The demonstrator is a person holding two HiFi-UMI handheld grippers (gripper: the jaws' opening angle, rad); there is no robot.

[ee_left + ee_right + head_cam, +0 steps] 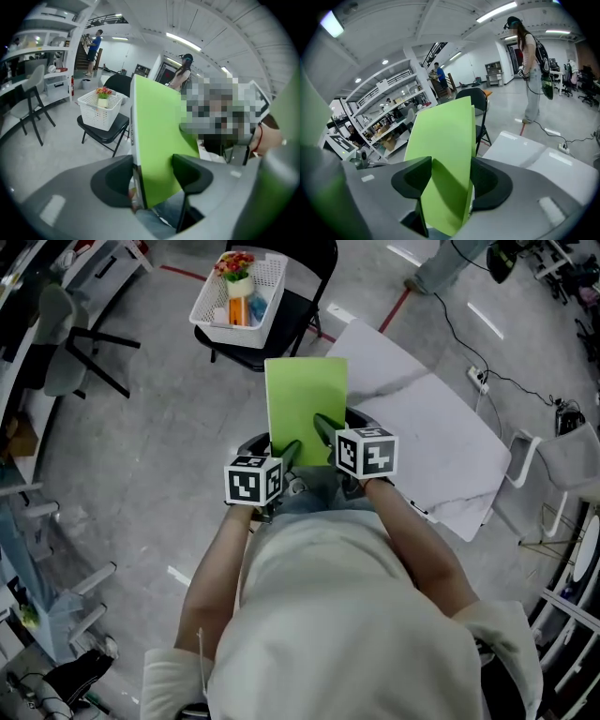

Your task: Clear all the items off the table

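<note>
A flat lime-green book (306, 409) is held upright in front of me by both grippers. In the head view my left gripper (287, 454) grips its lower left edge and my right gripper (327, 430) its lower right part. Seen from the left gripper (152, 174), the book (154, 122) stands edge-on between the pads, the spine against the left pad. From the right gripper (450, 180), both pads press on the green cover (443, 136). A white basket (239, 287) holding a small flower pot and some other items sits on a black folding chair (291, 320) ahead.
A white table top (427, 432) lies to my right, partly under the right arm. A grey chair (66, 343) stands at the far left. A person (529, 61) stands in the aisle beyond. A cable and power strip (478, 379) lie on the floor.
</note>
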